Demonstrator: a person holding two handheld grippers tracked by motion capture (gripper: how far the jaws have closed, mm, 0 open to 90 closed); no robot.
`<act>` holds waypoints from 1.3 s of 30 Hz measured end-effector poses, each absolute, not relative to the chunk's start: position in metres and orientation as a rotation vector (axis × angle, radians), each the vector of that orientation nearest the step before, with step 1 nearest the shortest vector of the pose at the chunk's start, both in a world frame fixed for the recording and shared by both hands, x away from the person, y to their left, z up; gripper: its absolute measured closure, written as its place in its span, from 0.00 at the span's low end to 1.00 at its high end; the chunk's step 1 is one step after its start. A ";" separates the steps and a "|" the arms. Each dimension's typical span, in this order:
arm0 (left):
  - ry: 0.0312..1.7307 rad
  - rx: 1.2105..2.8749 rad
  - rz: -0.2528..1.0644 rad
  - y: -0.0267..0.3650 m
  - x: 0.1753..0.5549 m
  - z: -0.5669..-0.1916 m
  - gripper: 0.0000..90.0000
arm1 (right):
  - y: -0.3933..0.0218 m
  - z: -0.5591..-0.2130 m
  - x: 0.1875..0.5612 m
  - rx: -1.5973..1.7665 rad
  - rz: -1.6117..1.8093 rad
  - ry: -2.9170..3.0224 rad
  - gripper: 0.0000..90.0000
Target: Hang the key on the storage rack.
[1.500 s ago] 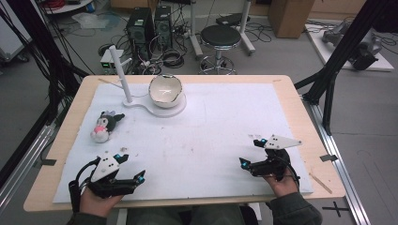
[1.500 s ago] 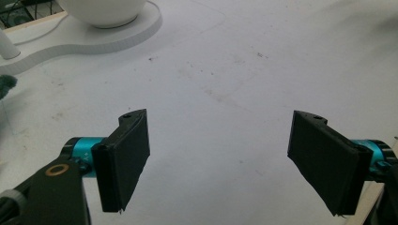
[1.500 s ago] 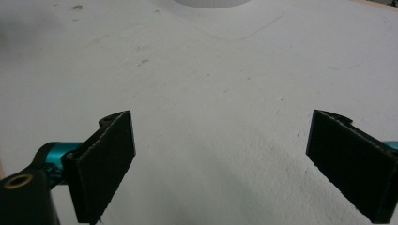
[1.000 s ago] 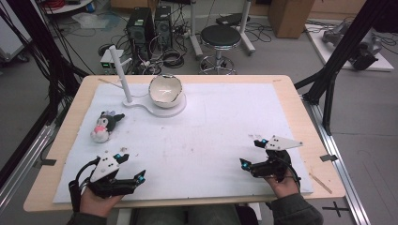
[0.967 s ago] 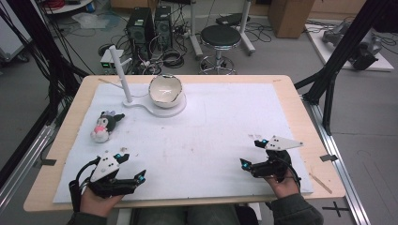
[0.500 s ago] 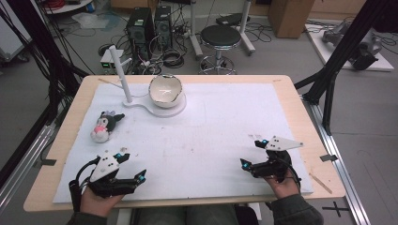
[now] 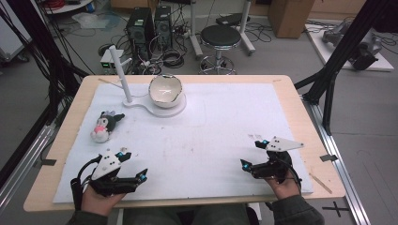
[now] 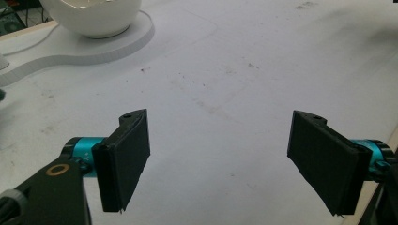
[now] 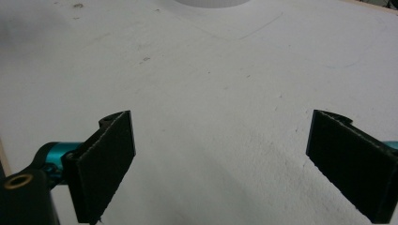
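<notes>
My left gripper (image 7: 133,165) rests near the table's front left, held in a hand, its jaws wide open over bare white mat (image 8: 220,122). At the front right my right gripper (image 7: 252,153) is also open with nothing between its jaws (image 9: 220,159). A small plush toy (image 7: 104,126), black, white and pink, lies on the mat at the left, apart from both grippers. A white bowl (image 7: 165,89) sits on a flat white stand (image 7: 141,102) at the back, beside a white upright post (image 7: 120,72). The bowl's base (image 8: 94,18) appears at the top left of the left gripper view.
A white mat (image 7: 211,126) covers most of the wooden table (image 7: 300,117). A thin wooden stick (image 7: 320,183) lies on the table's front right edge. Behind the table are a stool (image 7: 224,37), computer towers (image 7: 152,21) and cables on the floor.
</notes>
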State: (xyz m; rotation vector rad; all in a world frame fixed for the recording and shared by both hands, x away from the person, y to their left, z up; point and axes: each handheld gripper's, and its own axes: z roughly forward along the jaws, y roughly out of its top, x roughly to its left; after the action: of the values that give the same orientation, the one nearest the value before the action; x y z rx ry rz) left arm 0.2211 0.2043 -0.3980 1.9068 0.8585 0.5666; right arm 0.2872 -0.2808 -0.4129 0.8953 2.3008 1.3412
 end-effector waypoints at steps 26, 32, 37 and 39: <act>0.895 1.815 0.585 0.227 0.231 -0.375 0.27 | -0.284 -0.412 0.284 0.906 1.357 2.286 0.08; 0.911 1.794 0.606 0.237 0.238 -0.365 0.27 | -0.281 -0.413 0.284 0.895 1.346 2.296 0.08; 0.939 1.782 0.615 0.242 0.252 -0.360 0.27 | -0.281 -0.413 0.286 0.898 1.345 2.298 0.08; 0.947 1.788 0.626 0.244 0.259 -0.358 0.27 | -0.281 -0.413 0.286 0.894 1.345 2.300 0.08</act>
State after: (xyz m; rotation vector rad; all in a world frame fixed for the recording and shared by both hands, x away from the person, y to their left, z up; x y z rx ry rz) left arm 0.2587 0.2439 -0.3576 1.7880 0.9467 0.6256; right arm 0.2864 -0.2806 -0.4132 0.8938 2.3001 1.3455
